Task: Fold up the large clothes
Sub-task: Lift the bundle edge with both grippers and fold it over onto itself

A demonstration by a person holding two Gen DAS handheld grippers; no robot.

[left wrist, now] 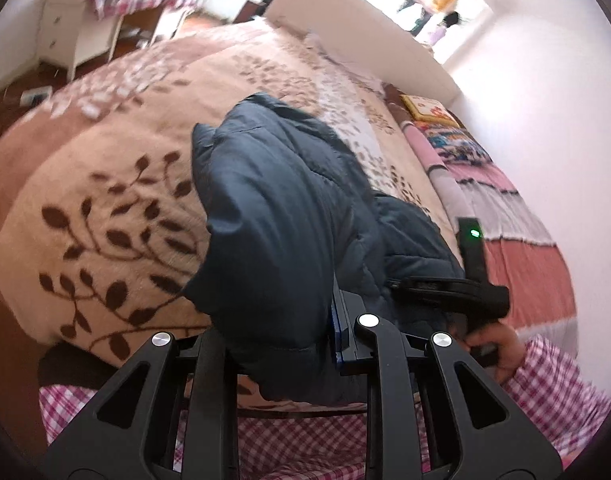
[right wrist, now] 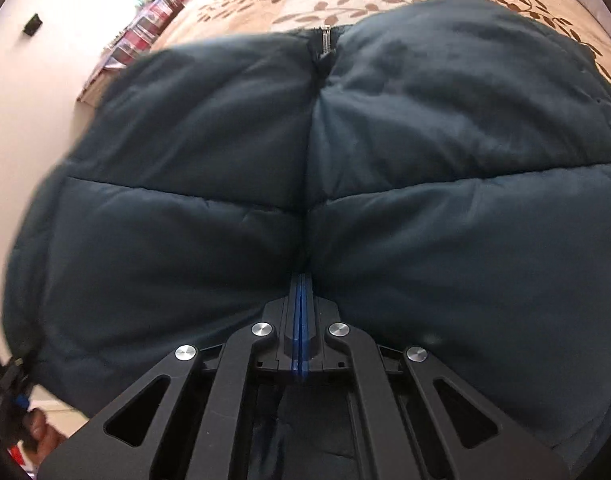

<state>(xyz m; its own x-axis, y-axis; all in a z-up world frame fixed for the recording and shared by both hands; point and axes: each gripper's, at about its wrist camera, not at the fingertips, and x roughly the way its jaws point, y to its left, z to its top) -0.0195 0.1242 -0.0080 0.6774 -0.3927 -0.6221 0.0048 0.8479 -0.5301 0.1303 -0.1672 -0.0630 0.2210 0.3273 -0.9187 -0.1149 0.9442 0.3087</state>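
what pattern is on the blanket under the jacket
Beige blanket with dark brown leafy branch prints, clearest in the left wrist view; the dark blue puffer jacket lies on it.

The jacket (left wrist: 277, 200) lies on the bed (left wrist: 105, 184), nightstand (left wrist: 61, 36) beyond.

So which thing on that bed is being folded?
Find the big bed with the beige leaf-patterned blanket. On it lies a puffy dark navy quilted jacket, pinched by both tongs. Everything around it is pale, pink or patterned; it alone is plain and dark.

Ahead of your jaws you see a leaf-patterned blanket (left wrist: 105, 184), beyond it a white dresser (left wrist: 65, 36), to the right a striped pink sheet (left wrist: 517, 216).
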